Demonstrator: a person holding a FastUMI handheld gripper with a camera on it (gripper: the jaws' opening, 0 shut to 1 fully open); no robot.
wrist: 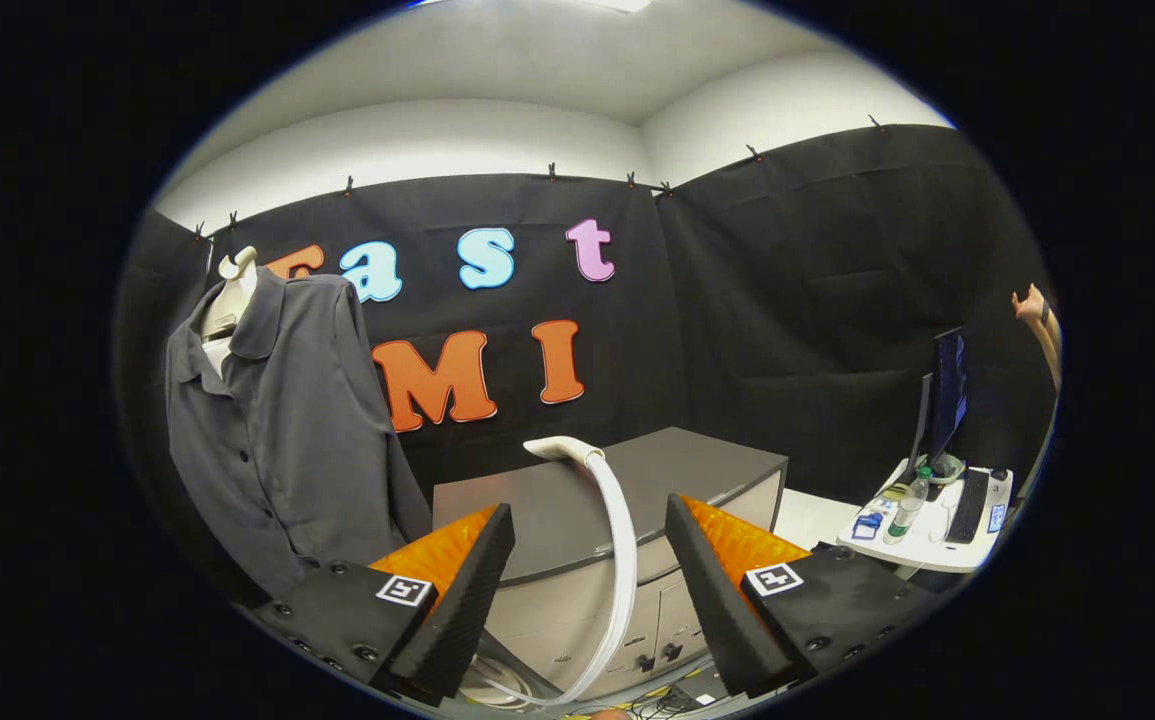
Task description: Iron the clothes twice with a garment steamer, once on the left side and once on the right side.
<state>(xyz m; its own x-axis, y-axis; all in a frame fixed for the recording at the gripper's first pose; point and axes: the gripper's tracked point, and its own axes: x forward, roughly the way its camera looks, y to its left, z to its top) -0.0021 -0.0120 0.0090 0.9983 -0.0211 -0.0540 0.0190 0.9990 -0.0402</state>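
Observation:
A dark grey buttoned shirt (277, 420) hangs on a pale mannequin bust (233, 290), off to the left beyond my fingers. The white garment steamer head (562, 448) lies on a grey cabinet top just ahead, and its translucent hose (623, 560) runs down between my fingers toward the floor. My gripper (589, 520) is open, its fingers wide apart on either side of the hose, touching nothing. The steamer's base is hidden below.
The grey cabinet (657, 480) stands straight ahead with pale drawers beneath. To the right sits a small white table (922, 545) with a monitor (947, 390), keyboard and bottle (905, 505). A person's hand (1035, 310) shows at far right. Cables lie on the floor below.

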